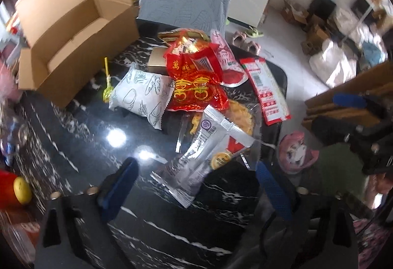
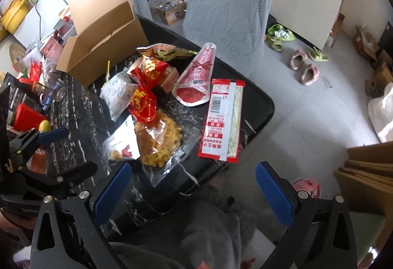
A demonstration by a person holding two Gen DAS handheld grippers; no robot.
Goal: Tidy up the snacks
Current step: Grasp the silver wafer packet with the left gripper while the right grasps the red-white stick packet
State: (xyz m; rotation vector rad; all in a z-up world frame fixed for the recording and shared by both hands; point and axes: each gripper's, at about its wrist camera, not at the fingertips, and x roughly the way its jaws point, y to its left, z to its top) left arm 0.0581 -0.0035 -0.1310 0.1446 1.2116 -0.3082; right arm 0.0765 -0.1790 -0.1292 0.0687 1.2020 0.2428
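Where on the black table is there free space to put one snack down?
Bare table lies between the white packet, the silver packet and the left gripper. The cardboard box is empty. The red packets sit crowded mid-table.

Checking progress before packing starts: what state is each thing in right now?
Cardboard box: flaps open, empty as far as visible.
Silver packet: sealed, flat on table.
Long red packet: sealed, lying flat.
Left gripper: open, holding nothing.
Right gripper: open, holding nothing.
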